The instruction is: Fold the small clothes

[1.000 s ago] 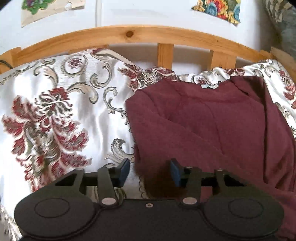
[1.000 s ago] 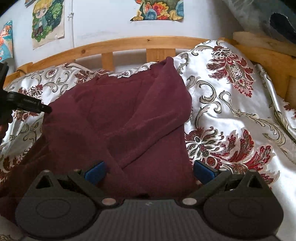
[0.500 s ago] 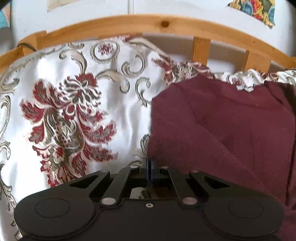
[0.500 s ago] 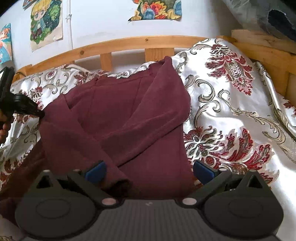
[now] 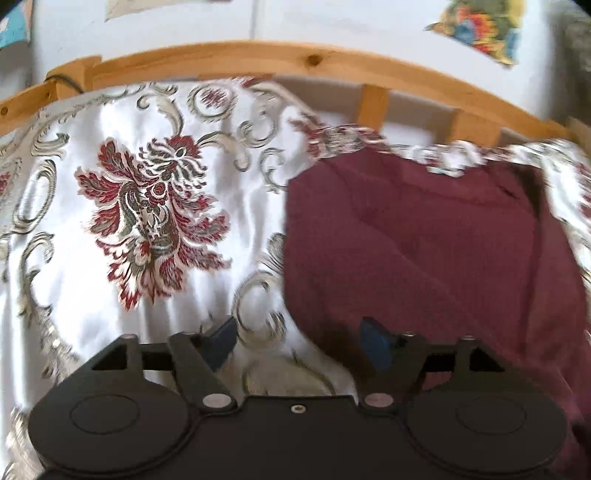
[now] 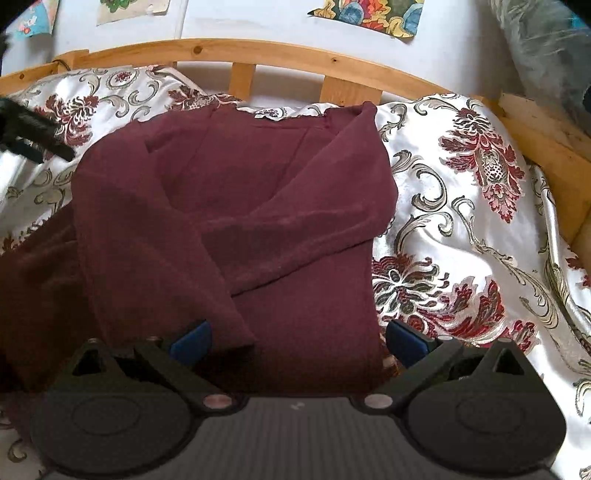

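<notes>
A maroon sweater (image 6: 236, 221) lies on the floral bedspread (image 6: 461, 229), both sleeves folded across its front. In the left wrist view the sweater (image 5: 424, 243) fills the right half. My left gripper (image 5: 299, 341) is open and empty, above the sweater's left edge where it meets the bedspread (image 5: 147, 221). It also shows in the right wrist view (image 6: 33, 136) at the far left. My right gripper (image 6: 295, 339) is open wide and empty, over the sweater's lower part, with the cuff of the left sleeve between its fingers.
A wooden bed rail (image 6: 277, 55) runs along the back, with a white wall and posters (image 6: 369, 14) behind. A wooden side board (image 6: 546, 147) stands at the right. The bedspread is wrinkled at the right.
My left gripper was shut half a second ago and has opened; the sweater's left side now lies flat. My right gripper stays open and has drawn back and up a little.
</notes>
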Demonstrator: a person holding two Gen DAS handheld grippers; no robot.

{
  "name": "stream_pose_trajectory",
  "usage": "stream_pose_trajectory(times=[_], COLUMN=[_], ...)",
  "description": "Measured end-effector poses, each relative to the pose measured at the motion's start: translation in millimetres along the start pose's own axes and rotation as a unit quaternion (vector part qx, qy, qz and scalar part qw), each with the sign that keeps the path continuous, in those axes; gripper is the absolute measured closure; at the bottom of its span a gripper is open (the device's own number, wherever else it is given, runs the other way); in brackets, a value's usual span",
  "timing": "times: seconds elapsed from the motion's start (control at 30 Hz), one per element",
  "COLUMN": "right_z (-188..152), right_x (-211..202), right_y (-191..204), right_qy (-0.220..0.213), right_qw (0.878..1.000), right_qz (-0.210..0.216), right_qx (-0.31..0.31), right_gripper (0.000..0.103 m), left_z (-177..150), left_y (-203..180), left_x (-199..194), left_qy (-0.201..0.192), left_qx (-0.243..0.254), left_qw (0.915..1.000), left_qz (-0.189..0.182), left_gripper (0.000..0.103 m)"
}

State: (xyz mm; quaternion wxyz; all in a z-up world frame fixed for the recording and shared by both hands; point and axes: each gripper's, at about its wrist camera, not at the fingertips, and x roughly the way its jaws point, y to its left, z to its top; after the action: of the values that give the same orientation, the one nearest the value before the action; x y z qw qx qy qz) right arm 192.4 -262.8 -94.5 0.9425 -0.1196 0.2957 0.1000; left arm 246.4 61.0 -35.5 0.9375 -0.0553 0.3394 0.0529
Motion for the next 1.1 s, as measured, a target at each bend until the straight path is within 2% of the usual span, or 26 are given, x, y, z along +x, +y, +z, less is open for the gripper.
stream_pose_trajectory(times=[0.07,0.17,0.3,0.43,0.53,0.67,0.77,0.93,1.03,1.1], right_z=[2.4,8.5,15.9,13.9,2.0,-16.5,-30.2,-44.7,-51.3,-57.5], right_x=[-3.8,-10.7,-25.2,-51.7,-72.0,-90.8,-98.4,-96.6,-88.8,-82.0], right_y=[-4.4,-15.0,-21.8,-18.2,-15.3,-5.3,5.1,14.7,20.8,27.5], right_qy=[-0.002,0.002,-0.002,-0.009,0.002,0.028,0.046,0.077,0.087,0.092], right_qw=[1.000,0.999,0.998,0.999,0.999,0.997,0.993,0.988,0.983,0.976], right_qz=[0.007,0.021,0.032,0.035,0.050,0.045,0.026,0.001,-0.024,-0.050], right_qx=[0.008,0.035,0.047,0.031,0.008,-0.061,-0.103,-0.131,-0.161,-0.192], right_gripper=[0.000,0.000,0.000,0.000,0.000,0.000,0.000,0.000,0.000,0.000], left_z=[-14.8,-41.4,-73.7,-102.9,-123.6,-147.0,-157.9,-164.7,-166.2,-167.3], left_y=[-4.3,-12.0,-19.1,-29.8,-45.4,-66.7,-77.7,-81.8,-82.6,-83.8], left_x=[-21.7,-54.1,-89.6,-116.3,-125.5,-125.1,-117.1,-101.7,-97.8,-95.2], left_qy=[-0.008,-0.017,-0.018,-0.019,-0.013,-0.002,0.018,0.051,0.043,0.036], left_qx=[0.027,0.070,0.115,0.170,0.230,0.299,0.321,0.318,0.321,0.331], left_qw=[0.9995,0.9963,0.9895,0.9778,0.9637,0.9467,0.9411,0.9425,0.9439,0.9418], left_qz=[-0.015,-0.047,-0.086,-0.121,-0.135,-0.121,-0.104,-0.088,-0.065,-0.044], left_gripper=[0.014,0.006,0.002,0.001,0.001,0.001,0.001,0.001,0.002,0.008])
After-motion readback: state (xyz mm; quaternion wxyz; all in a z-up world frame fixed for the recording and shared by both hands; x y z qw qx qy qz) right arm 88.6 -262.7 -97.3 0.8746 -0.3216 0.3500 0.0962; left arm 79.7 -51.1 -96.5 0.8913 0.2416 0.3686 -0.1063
